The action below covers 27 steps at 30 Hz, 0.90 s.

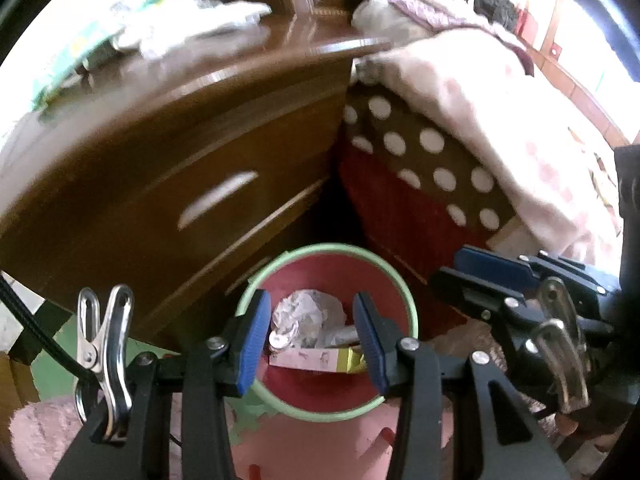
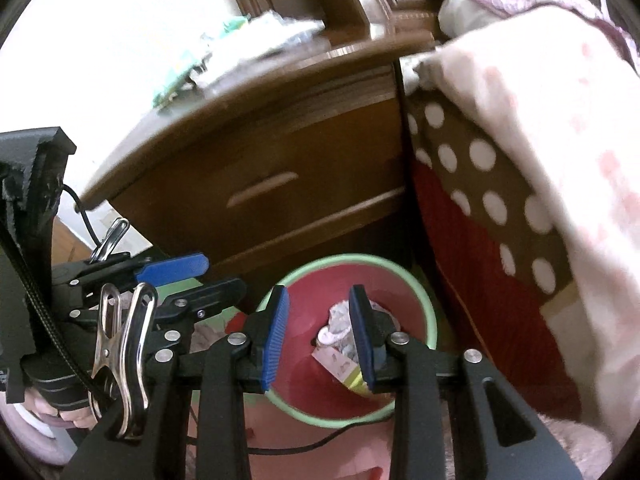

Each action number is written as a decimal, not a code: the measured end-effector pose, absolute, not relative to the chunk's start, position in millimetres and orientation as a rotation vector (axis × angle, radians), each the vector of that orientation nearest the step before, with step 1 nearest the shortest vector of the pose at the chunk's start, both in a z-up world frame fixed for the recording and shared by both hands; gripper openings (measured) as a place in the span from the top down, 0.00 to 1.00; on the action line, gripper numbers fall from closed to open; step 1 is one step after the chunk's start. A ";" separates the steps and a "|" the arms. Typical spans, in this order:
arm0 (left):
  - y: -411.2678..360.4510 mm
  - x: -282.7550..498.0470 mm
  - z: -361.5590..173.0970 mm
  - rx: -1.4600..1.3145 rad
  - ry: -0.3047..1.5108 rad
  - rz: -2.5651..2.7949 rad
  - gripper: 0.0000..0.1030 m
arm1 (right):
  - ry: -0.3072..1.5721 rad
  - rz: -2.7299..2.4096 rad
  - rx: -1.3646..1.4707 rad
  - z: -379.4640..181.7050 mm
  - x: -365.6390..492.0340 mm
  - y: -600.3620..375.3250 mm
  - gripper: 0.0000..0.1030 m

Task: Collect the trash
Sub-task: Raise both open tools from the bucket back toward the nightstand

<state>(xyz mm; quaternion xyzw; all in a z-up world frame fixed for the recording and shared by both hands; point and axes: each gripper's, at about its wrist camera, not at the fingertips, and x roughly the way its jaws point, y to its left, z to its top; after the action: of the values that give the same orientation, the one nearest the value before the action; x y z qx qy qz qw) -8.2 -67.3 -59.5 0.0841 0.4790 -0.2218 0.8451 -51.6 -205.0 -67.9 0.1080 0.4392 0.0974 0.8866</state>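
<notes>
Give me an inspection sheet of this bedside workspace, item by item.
Surface: green and pink floor mat beneath the bin.
Job's things: red bin with green rim on the floor holds crumpled paper and a pink-and-yellow carton.
Clutter: wrappers and plastic packaging on top of the wooden nightstand, not yet collected.
Grippers: left gripper and right gripper hang above the bin, jaws apart, nothing between them.
Cables: black cable on the mat near the bin; another clipped beside the left gripper.
Surroundings: polka-dot cover and pale pink blanket on the bed to the right of the nightstand.
</notes>
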 end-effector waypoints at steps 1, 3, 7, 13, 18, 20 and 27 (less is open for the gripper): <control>-66.3 -7.7 -55.0 0.174 1.002 -0.465 0.56 | 0.906 0.205 0.224 -65.5 -50.8 -205.2 0.69; -63.0 -6.6 -44.5 0.166 0.979 -0.461 0.56 | 0.886 0.215 0.229 -57.0 -49.2 -205.8 0.69; -57.4 1.4 -26.1 0.153 0.946 -0.446 0.56 | 0.852 0.228 0.223 -40.2 -43.8 -205.5 0.69; -47.2 18.1 -3.5 0.117 0.911 -0.424 0.56 | 0.815 0.245 0.206 -19.5 -33.9 -204.1 0.69; -40.3 34.5 12.0 0.096 0.890 -0.406 0.56 | 0.783 0.252 0.181 -2.5 -21.2 -199.9 0.69; -38.3 43.5 19.5 0.084 0.874 -0.397 0.56 | 0.776 0.255 0.173 2.0 -15.9 -199.1 0.69; -30.9 79.3 40.2 0.019 0.831 -0.372 0.56 | 0.754 0.270 0.148 17.8 12.8 -194.4 0.69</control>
<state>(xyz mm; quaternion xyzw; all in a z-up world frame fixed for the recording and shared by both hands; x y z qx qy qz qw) 79.3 -30.9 40.2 0.0093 0.4013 -0.1796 0.8981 12.8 -194.4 17.8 0.0717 0.3668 0.1313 0.9182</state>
